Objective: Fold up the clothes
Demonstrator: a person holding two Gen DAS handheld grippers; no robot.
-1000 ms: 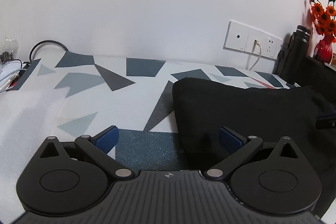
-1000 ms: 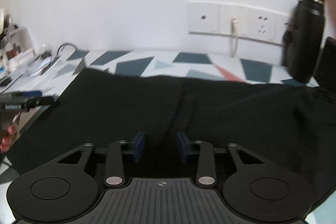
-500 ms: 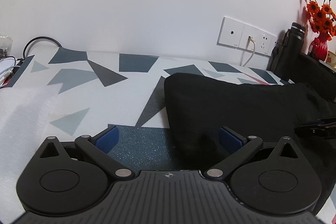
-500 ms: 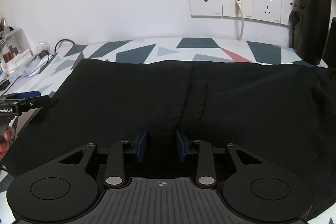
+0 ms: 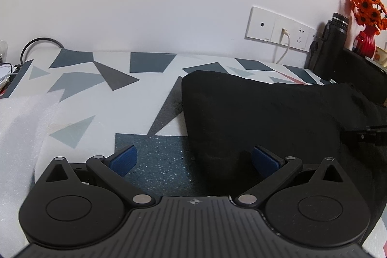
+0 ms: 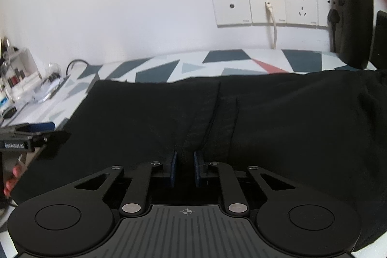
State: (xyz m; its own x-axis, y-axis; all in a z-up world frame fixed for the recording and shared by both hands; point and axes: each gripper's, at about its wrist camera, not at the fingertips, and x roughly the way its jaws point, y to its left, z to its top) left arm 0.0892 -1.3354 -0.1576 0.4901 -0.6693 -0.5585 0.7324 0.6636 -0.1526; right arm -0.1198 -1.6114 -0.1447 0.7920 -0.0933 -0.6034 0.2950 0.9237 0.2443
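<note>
A black garment (image 5: pixel 266 113) lies spread on the table with the geometric-pattern cover (image 5: pixel 96 88). In the left wrist view my left gripper (image 5: pixel 194 158) is open wide and low over the garment's left edge: the right pad rests over the cloth, the left pad over bare table. In the right wrist view the garment (image 6: pixel 278 117) fills the middle. My right gripper (image 6: pixel 185 168) is shut on a raised ridge of the cloth, near a seam. The left gripper (image 6: pixel 26 137) shows at that view's left edge, held by a hand (image 6: pixel 12 180). The right gripper's tip (image 5: pixel 365 134) shows at the far right of the left wrist view.
Against the back wall are sockets (image 6: pixel 266 6) with a white cable (image 6: pixel 273 28), a black bottle (image 6: pixel 353 11), and a red vase of orange flowers (image 5: pixel 365 40). Small clutter (image 6: pixel 21 81) and a black cable sit at the table's left end. White foam sheet (image 5: pixel 19 132) lies left.
My right gripper's fingers have drawn together onto a ridge of the black garment. The left gripper stays open and has shifted only slightly.
</note>
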